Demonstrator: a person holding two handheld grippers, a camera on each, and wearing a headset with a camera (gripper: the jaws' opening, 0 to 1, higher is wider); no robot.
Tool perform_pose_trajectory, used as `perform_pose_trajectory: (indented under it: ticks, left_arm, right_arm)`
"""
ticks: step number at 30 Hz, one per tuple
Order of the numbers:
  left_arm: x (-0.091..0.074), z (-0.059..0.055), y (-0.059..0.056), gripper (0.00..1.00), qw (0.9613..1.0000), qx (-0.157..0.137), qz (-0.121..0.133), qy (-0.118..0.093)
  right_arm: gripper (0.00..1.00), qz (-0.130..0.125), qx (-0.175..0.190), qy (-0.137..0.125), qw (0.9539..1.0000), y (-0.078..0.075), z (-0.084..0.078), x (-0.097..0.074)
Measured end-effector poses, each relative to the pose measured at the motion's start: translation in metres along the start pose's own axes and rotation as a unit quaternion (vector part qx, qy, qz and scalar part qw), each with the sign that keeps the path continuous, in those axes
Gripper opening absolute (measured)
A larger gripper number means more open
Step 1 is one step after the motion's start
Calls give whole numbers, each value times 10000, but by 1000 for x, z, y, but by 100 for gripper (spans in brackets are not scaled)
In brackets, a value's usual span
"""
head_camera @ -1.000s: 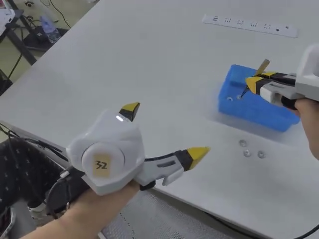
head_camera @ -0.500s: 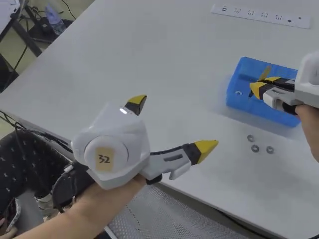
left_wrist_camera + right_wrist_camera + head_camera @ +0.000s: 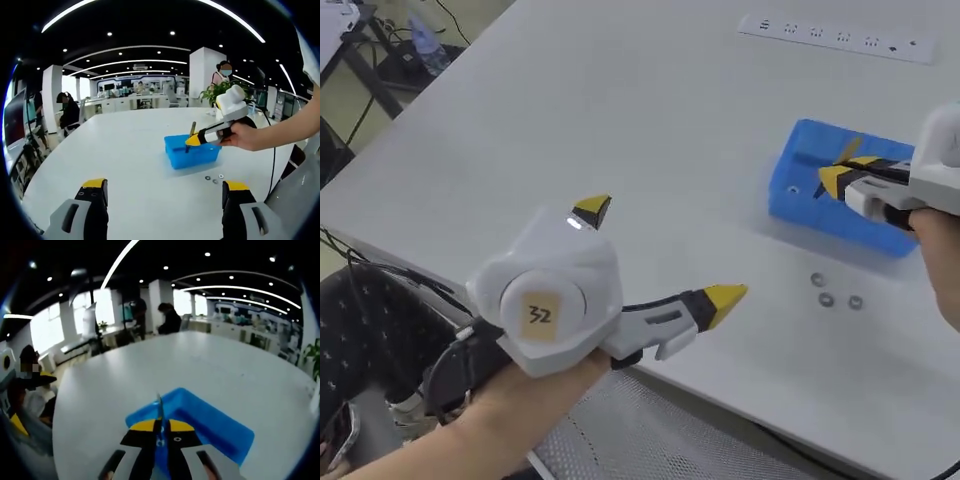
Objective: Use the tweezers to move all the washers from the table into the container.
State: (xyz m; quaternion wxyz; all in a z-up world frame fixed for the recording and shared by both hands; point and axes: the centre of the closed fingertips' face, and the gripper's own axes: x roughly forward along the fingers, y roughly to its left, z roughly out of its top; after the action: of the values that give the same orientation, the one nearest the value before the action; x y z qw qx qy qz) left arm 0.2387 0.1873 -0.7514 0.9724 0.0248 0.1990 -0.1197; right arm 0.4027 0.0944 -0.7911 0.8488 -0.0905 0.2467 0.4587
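Three small metal washers (image 3: 827,297) lie close together on the white table, just in front of the blue container (image 3: 800,205). They also appear near the container (image 3: 192,152) as washers (image 3: 215,179) in the left gripper view. My right gripper (image 3: 835,180) hovers over the container, shut on thin tweezers (image 3: 847,150) whose tips point down into it. In its own view the right gripper (image 3: 161,426) clamps the tweezers (image 3: 159,410) above the container (image 3: 210,427). My left gripper (image 3: 658,252) hangs open and holds nothing at the table's near edge, far left of the washers.
A white power strip (image 3: 835,38) lies at the table's far side. The table's near edge (image 3: 740,400) runs just under my left gripper. Chairs and cables (image 3: 380,300) stand beyond the left edge. Other people sit at desks in the background.
The head camera has shifted slightly. The right gripper stays over the container with the tweezers, and the left gripper stays open in place.
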Motion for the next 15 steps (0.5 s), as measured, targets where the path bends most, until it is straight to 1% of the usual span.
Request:
perform_pose_trajectory:
  ticks: [2, 3, 6, 8, 9, 13, 15]
  left_arm:
    - [-1, 4, 0, 98, 9999, 22, -7, -131]
    - [-1, 4, 0, 98, 9999, 28, 3, -127]
    - [-1, 3, 1, 99, 9999, 56, 14, -106]
    - [-2, 6, 1, 98, 9997, 160, 40, -178]
    - [-3, 9, 2, 98, 9994, 213, 62, -272]
    - [-3, 9, 2, 99, 9993, 232, 63, -271]
    - [-4, 10, 2, 99, 9992, 238, 67, -312]
  right_arm:
    - [4, 25, -16, -60, 10000, 2, 6, -6]
    - [4, 34, -23, -88, 10000, 4, 8, -8]
    - [4, 42, -66, -199, 9998, 9, 17, -24]
    - [4, 51, -53, -273, 9996, 12, 21, -32]
    - [4, 69, -41, -343, 9994, 15, 24, -36]
    - [4, 187, -87, -394, 9990, 28, 28, -51]
    - [5, 253, -102, -410, 9988, 35, 28, -59]
